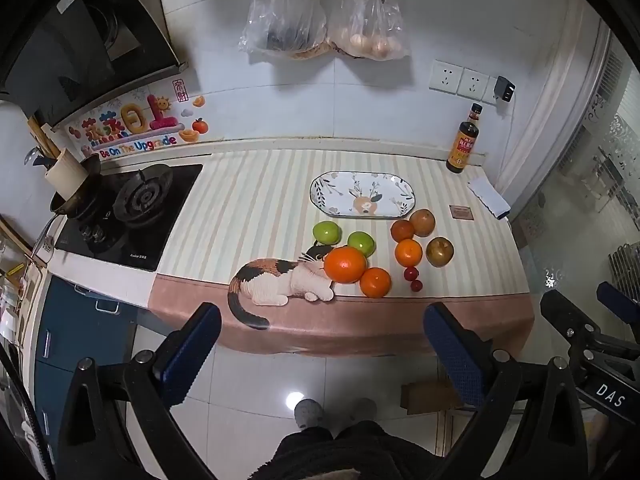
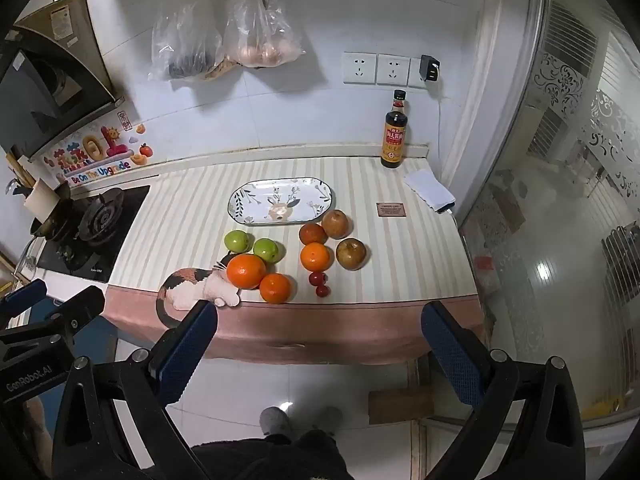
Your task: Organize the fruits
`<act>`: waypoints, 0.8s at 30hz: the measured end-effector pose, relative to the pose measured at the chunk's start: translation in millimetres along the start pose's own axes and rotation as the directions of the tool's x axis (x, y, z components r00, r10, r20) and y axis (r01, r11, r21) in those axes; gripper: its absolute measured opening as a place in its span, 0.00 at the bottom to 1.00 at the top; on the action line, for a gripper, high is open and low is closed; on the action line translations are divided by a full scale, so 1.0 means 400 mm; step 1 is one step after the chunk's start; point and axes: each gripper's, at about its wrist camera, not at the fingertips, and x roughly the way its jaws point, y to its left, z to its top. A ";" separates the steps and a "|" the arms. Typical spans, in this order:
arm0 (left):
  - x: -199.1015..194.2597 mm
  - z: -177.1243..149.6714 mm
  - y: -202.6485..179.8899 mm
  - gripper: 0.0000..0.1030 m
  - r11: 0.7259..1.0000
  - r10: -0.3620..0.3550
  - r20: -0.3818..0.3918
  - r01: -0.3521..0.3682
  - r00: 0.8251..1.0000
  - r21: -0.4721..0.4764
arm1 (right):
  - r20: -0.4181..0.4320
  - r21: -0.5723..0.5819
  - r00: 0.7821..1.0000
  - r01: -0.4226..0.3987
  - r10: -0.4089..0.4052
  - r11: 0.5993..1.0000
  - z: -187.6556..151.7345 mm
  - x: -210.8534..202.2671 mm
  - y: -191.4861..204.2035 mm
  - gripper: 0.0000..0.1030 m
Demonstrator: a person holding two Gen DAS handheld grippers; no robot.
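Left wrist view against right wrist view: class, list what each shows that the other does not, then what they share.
Only the left wrist view shows the blue cabinet drawers below the stove and the right gripper at its right edge. Only the right wrist view shows the left gripper at its left edge and more of the patterned glass door. Both show the empty oval plate, the oranges, green apples, cherry tomatoes and sauce bottle.

Both tongs are hanging side by side, tilting steeply downward. The left tongs (image 1: pixel 322 344) are gaping wide, blue pads (image 1: pixel 192 354) apart and gripping nothing; the right tongs (image 2: pixel 320 344) are doing likewise (each is peeking into the other's view). The person's dark-clad legs and grey slippers are showing below.
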 end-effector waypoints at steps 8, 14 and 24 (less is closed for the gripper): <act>-0.001 0.003 -0.005 1.00 1.000 0.008 0.000 -0.008 1.000 0.001 | -0.006 0.001 1.000 0.001 -0.001 1.000 0.000 0.005 0.000 1.00; 0.002 0.000 -0.004 1.00 1.000 0.005 0.003 -0.005 1.000 0.002 | -0.010 0.002 1.000 0.000 0.000 1.000 0.000 -0.004 0.008 1.00; -0.002 0.021 -0.004 1.00 1.000 0.010 0.009 -0.010 1.000 -0.001 | 0.001 0.002 1.000 0.001 -0.001 1.000 0.008 -0.003 0.010 1.00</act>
